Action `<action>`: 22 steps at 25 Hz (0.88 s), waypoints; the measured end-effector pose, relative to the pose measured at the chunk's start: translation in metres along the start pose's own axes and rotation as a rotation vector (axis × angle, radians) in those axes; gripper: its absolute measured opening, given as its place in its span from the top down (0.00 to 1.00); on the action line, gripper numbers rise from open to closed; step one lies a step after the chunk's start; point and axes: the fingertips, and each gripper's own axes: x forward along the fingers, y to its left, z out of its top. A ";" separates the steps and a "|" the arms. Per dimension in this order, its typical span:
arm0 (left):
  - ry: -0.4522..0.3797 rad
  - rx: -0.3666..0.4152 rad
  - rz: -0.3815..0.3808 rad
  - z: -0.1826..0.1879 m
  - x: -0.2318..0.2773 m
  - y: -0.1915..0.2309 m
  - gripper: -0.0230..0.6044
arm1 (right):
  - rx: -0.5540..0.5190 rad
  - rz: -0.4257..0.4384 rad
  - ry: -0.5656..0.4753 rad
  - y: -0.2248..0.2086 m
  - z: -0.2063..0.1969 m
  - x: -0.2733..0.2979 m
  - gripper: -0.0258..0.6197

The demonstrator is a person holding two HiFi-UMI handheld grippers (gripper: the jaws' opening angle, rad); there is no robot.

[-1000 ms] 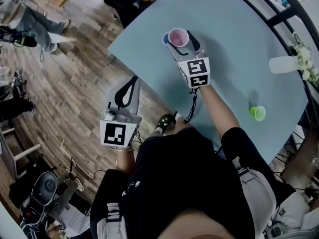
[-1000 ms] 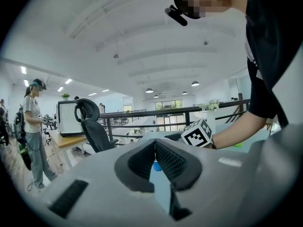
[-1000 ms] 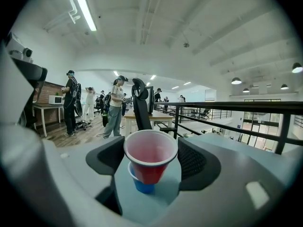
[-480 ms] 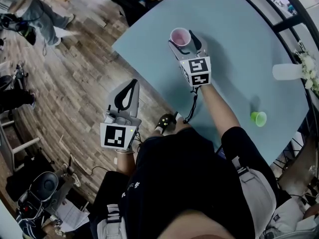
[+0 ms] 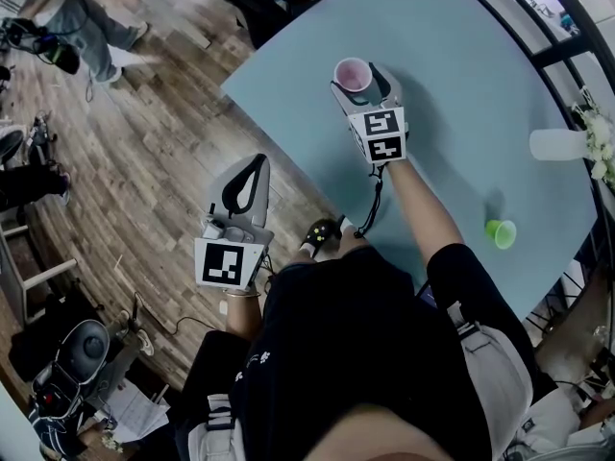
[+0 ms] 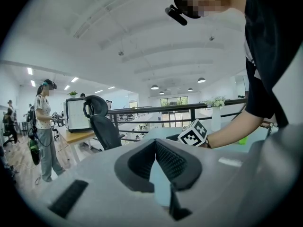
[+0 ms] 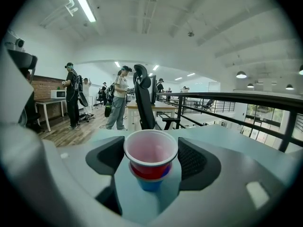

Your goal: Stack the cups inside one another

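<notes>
A red cup [image 5: 352, 73] sits nested in a blue cup [image 7: 151, 183] near the left edge of the pale blue table [image 5: 461, 113]. My right gripper [image 5: 358, 78] is shut on the red cup, with a pad against its rim on either side. In the head view the blue cup is hidden beneath the red one. A green cup [image 5: 500, 233] stands alone on the table at the right, near the person's right elbow. My left gripper [image 5: 256, 161] hangs off the table over the wooden floor, jaws shut with nothing in them.
A white vase [image 5: 557, 144] with flowers stands at the table's far right edge, beside a black railing [image 5: 553, 27]. Left of the table is wooden floor [image 5: 144, 152] with people, office chairs and equipment.
The red cup moved left over the blue cup and went down into it; the blue cup no longer shows beside it in the head view. The left gripper stayed put.
</notes>
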 end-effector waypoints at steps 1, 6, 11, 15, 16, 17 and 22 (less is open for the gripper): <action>0.000 -0.001 0.000 0.000 0.000 0.001 0.98 | -0.001 -0.001 0.009 0.000 -0.002 0.001 0.39; 0.008 -0.006 0.007 -0.002 -0.002 0.003 0.98 | -0.019 -0.004 0.050 0.000 -0.012 0.006 0.39; 0.013 -0.008 0.012 -0.002 -0.006 0.002 0.98 | -0.019 -0.004 0.084 0.000 -0.020 0.007 0.39; 0.015 -0.004 0.015 -0.001 -0.008 0.002 0.98 | -0.011 -0.006 0.103 0.000 -0.024 0.007 0.39; 0.015 -0.005 0.016 -0.001 -0.008 0.002 0.98 | -0.009 -0.006 0.109 -0.001 -0.026 0.008 0.39; 0.014 -0.004 0.017 -0.001 -0.008 0.003 0.98 | -0.008 -0.005 0.114 -0.001 -0.029 0.009 0.39; 0.015 -0.001 0.021 0.000 -0.013 0.003 0.98 | 0.005 -0.006 0.126 0.000 -0.032 0.008 0.39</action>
